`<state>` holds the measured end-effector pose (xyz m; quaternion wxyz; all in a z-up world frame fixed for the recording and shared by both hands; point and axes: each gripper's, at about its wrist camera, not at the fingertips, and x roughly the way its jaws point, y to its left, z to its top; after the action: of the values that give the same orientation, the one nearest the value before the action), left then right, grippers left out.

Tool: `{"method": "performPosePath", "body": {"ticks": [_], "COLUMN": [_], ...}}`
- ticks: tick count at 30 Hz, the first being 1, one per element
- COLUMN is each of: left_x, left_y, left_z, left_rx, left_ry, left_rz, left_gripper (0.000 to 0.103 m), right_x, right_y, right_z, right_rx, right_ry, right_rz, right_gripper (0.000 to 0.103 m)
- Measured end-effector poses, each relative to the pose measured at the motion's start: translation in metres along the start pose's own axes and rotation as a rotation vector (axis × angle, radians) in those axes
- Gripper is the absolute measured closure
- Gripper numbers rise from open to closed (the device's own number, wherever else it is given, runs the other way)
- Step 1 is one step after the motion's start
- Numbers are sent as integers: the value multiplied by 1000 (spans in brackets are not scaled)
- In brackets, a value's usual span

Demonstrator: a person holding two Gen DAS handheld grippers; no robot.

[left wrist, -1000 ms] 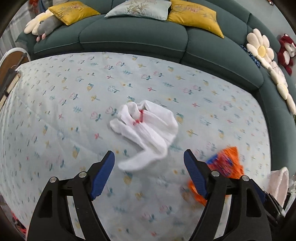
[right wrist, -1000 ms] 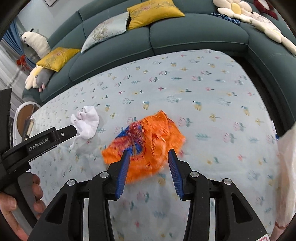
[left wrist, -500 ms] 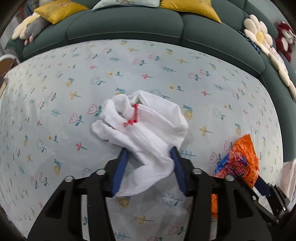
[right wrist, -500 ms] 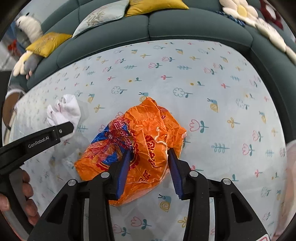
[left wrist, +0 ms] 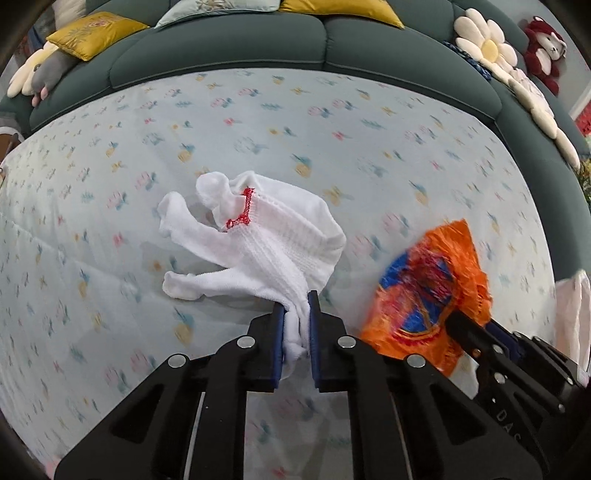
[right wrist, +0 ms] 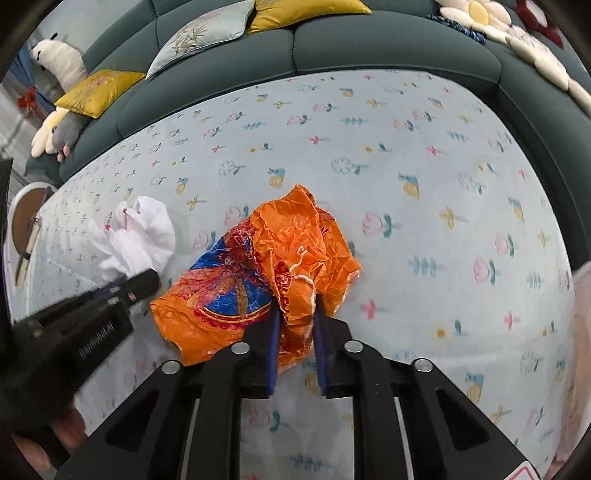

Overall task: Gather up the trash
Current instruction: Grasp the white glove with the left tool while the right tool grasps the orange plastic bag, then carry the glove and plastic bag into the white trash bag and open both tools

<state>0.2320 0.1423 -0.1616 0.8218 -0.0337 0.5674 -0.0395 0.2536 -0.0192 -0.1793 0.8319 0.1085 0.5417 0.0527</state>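
A white knitted glove (left wrist: 258,240) with a red-stitched cuff lies crumpled on the flowered cloth (left wrist: 110,277). My left gripper (left wrist: 295,314) is closing, its blue pads pinching the glove's near end. To its right lies a crumpled orange and blue wrapper (left wrist: 432,284). In the right wrist view that orange wrapper (right wrist: 295,251) sits mid-frame, and my right gripper (right wrist: 295,317) is closing with its pads pressed on the wrapper's near fold. The white glove (right wrist: 136,236) shows at the left, behind the left gripper's black body (right wrist: 74,325).
A dark green sofa (left wrist: 295,48) curves round the far side and the right, with yellow and pale cushions (right wrist: 199,33), plush toys (left wrist: 33,70) and flower pillows (left wrist: 484,48). A pale pink bag (left wrist: 572,314) hangs at the right edge. A person's hand (right wrist: 40,443) holds the left gripper.
Both grippers sank onto the cloth and their jaws came together: the left on the glove's near end, the right on the orange wrapper. The left one also moved toward the glove.
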Motion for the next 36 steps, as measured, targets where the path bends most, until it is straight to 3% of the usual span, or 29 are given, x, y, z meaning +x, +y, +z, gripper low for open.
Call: {"method": "performPosePath", "body": {"ticks": [6, 13, 25, 36], "left_x": [-14, -37, -94, -131], "left_y": [-16, -47, -122, -168], "left_z": [-29, -59, -75, -97], "left_rx": [-8, 14, 102, 154], "left_ry": [30, 25, -59, -99], "left_rz": [-32, -52, -83, -110], "left_gripper": [94, 95, 95, 95], "right_x": [-17, -56, -135, -177], "right_y": [-11, -45, -103, -138], "right_z": [-24, -47, -58, -83], "right_rx": [9, 71, 137, 161], "right_ry": [16, -38, -182, -238], "right_rz": [23, 37, 41, 23], "right_gripper": [91, 92, 92, 92]}}
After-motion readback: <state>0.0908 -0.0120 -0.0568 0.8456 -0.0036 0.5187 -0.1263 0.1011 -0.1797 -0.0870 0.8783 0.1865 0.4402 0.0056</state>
